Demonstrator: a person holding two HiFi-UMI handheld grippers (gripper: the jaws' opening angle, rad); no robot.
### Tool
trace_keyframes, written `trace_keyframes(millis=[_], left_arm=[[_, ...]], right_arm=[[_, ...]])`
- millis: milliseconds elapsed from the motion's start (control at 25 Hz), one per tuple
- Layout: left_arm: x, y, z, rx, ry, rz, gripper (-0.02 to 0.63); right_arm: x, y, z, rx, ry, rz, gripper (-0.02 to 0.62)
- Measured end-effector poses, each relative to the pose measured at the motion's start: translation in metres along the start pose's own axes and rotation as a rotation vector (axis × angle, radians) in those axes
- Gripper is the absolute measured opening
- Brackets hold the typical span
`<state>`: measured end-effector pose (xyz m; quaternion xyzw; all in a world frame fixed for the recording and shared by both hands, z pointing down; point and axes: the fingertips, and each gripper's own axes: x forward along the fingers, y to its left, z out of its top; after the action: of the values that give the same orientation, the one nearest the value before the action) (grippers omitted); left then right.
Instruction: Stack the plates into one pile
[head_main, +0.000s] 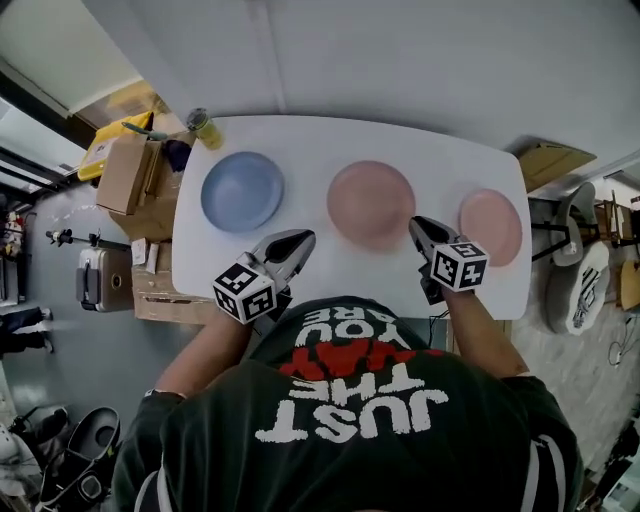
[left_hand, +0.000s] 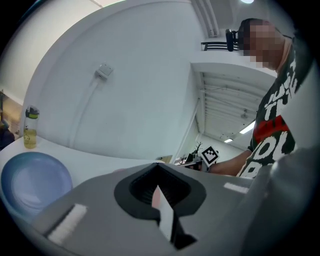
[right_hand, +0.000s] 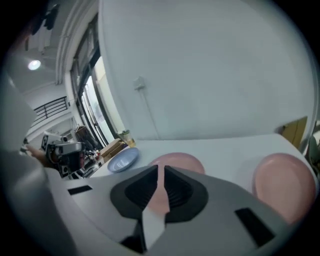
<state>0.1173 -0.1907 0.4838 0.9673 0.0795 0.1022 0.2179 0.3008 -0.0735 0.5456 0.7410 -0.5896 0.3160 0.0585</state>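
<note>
Three plates lie in a row on the white table (head_main: 440, 160): a blue plate (head_main: 242, 191) at the left, a large pink plate (head_main: 371, 204) in the middle and a smaller pink plate (head_main: 491, 226) at the right. My left gripper (head_main: 300, 240) hovers at the near edge between the blue and the large pink plate, shut and empty. My right gripper (head_main: 420, 228) is shut and empty too, just right of the large pink plate's near rim. The left gripper view shows the blue plate (left_hand: 35, 182) beside the shut left gripper (left_hand: 157, 172). Ahead of the right gripper (right_hand: 161, 172) lie the large pink plate (right_hand: 177, 162) and the smaller one (right_hand: 285, 182).
A bottle with yellow liquid (head_main: 205, 128) stands at the table's far left corner. Cardboard boxes (head_main: 125, 175) are stacked on the floor left of the table. A chair (head_main: 585, 285) stands to the right. A white wall runs behind the table.
</note>
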Motion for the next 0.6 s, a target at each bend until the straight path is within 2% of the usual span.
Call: trace_keyframes(millis=[160, 240, 320, 520, 560, 600], left_arm=[[0.01, 0.003, -0.013, -0.032, 0.022, 0.021, 0.0], [0.014, 0.006, -0.019, -0.042, 0.036, 0.021, 0.0], [0.015, 0.012, -0.023, -0.054, 0.05, 0.023, 0.0], [0.016, 0.024, -0.03, -0.065, 0.084, 0.018, -0.001], [0.015, 0.024, -0.031, -0.064, 0.09, 0.016, 0.0], [0.015, 0.023, -0.033, -0.064, 0.097, 0.014, 0.0]], right_arm=[[0.031, -0.07, -0.051, 0.186, 0.131, -0.122, 0.013], [0.045, -0.094, -0.075, 0.309, 0.179, -0.17, 0.095], [0.061, -0.102, -0.09, 0.405, 0.209, -0.183, 0.128], [0.095, -0.102, -0.109, 0.397, 0.281, -0.227, 0.132], [0.096, -0.104, -0.113, 0.404, 0.292, -0.248, 0.12], [0.096, -0.107, -0.117, 0.422, 0.297, -0.266, 0.07]])
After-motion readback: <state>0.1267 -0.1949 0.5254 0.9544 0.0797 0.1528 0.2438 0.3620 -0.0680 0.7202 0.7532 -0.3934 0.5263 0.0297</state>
